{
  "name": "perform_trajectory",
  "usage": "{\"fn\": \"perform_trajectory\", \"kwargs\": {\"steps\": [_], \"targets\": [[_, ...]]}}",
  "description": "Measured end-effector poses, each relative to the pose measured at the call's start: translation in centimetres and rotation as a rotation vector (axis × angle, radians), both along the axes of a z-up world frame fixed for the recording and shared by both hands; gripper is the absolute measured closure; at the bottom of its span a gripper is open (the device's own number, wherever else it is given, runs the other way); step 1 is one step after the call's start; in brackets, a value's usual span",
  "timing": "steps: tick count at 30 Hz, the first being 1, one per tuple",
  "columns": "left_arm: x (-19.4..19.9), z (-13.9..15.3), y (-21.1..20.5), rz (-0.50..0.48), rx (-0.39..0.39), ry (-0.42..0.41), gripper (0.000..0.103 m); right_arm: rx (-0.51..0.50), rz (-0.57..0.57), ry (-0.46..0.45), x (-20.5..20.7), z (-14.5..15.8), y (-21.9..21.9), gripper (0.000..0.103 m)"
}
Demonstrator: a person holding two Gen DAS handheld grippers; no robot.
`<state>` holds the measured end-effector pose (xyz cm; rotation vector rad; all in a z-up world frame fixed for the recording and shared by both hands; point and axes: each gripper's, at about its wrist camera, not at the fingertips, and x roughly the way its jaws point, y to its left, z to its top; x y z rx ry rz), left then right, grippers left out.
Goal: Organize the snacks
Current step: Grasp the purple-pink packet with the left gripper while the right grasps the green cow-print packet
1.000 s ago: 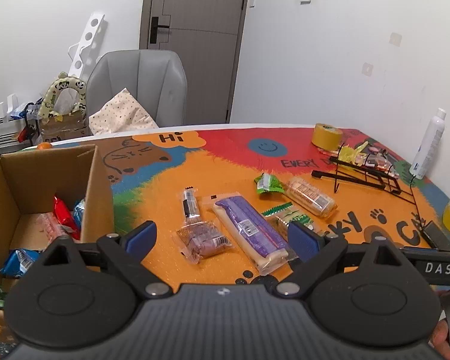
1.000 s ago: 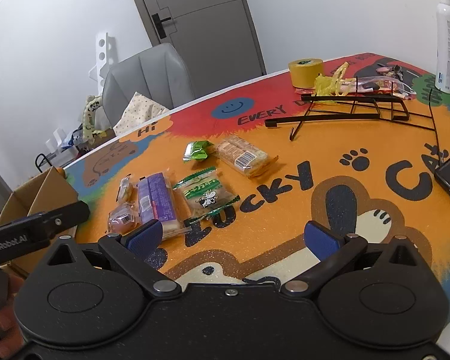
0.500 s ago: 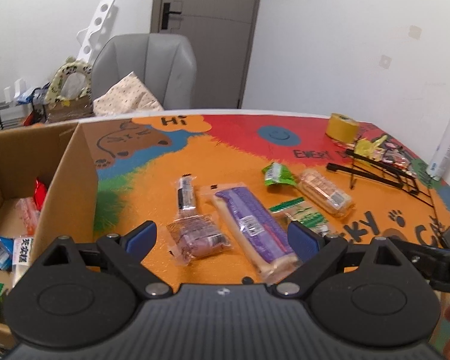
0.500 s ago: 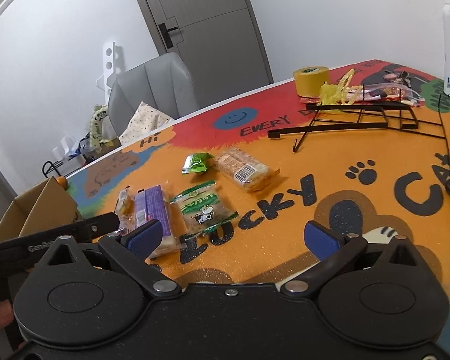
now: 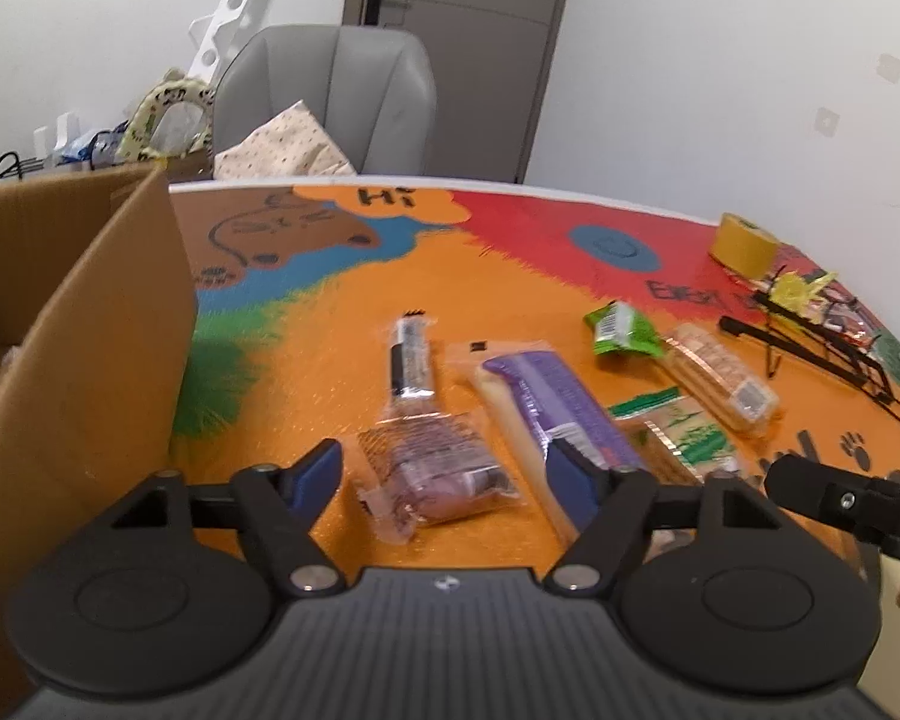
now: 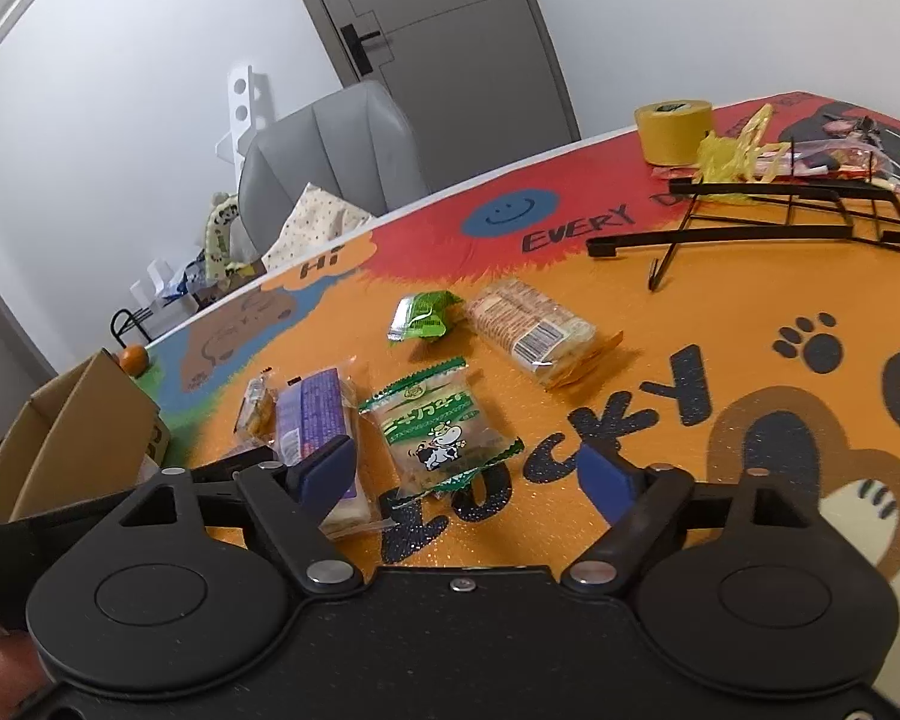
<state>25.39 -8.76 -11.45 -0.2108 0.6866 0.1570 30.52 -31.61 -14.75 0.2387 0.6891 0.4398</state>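
Closing our left gripper (image 5: pixel 444 471) over the bench (image 5: pixel 330 324), we have the clear packet of purple sweets (image 5: pixel 435 480) lying between its jaws, the pads not yet touching the wrapper, so nothing is gripped. That packet lies straight ahead of the left jaws, its long axis roughly across the gap between them, and the left hand is plainly the nearer one to it. Our right gripper (image 6: pixel 465 471) is closing too, with the green-and-white cow biscuit packet (image 6: pixel 441 435) just ahead of its jaws and slightly left of centre, its long axis running away from us; nothing is pinched there either. We count six snacks loose on the bench: the sweets packet, one slim dark bar (image 5: pixel 411 363), one long purple packet (image 5: pixel 555 405), the cow biscuit packet, one small green pouch (image 6: pixel 423 315) and one cracker pack (image 6: pixel 534 333). One cardboard box (image 5: pixel 90 330) stands just left of the sweets, one gripper in each hand.
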Motion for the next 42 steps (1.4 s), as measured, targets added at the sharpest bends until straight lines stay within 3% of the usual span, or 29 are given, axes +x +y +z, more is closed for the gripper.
{"fn": "perform_trajectory", "kwargs": {"steps": [6, 12, 15, 24, 28, 30, 33, 42], "targets": [[0.2, -1.0, 0.1, 0.0, 0.019, -0.013, 0.04, -0.02, 0.027, 0.023, 1.3, -0.7, 1.3, 0.036], [0.2, -1.0, 0.4, -0.027, 0.016, -0.029, 0.058, -0.054, 0.033, 0.021, 2.5, -0.9, 2.7, 0.036], [0.1, -1.0, 0.5, -0.037, 0.003, -0.032, 0.061, -0.075, 0.045, 0.014, 2.9, -0.8, 3.4, 0.036], [-0.5, -0.6, 0.8, -0.049, -0.032, -0.027, 0.064, -0.12, 0.072, -0.04, 3.7, 0.2, 4.3, 0.032], [-0.6, -0.6, 0.9, -0.03, -0.03, -0.034, 0.064, -0.144, 0.086, 0.004, 5.0, -0.9, 5.0, 0.032], [-0.6, -0.7, 1.2, -0.013, -0.029, -0.034, 0.064, -0.148, 0.083, -0.009, 4.7, -1.1, 4.9, 0.038], [-0.7, -0.7, 1.4, -0.007, -0.034, -0.031, 0.064, -0.174, 0.093, -0.012, 3.8, -1.0, 5.0, 0.059], [-1.6, 0.2, 1.0, -0.032, -0.033, -0.046, 0.064, -0.092, 0.037, 0.027, 0.9, -0.8, 2.9, 0.06]]}}
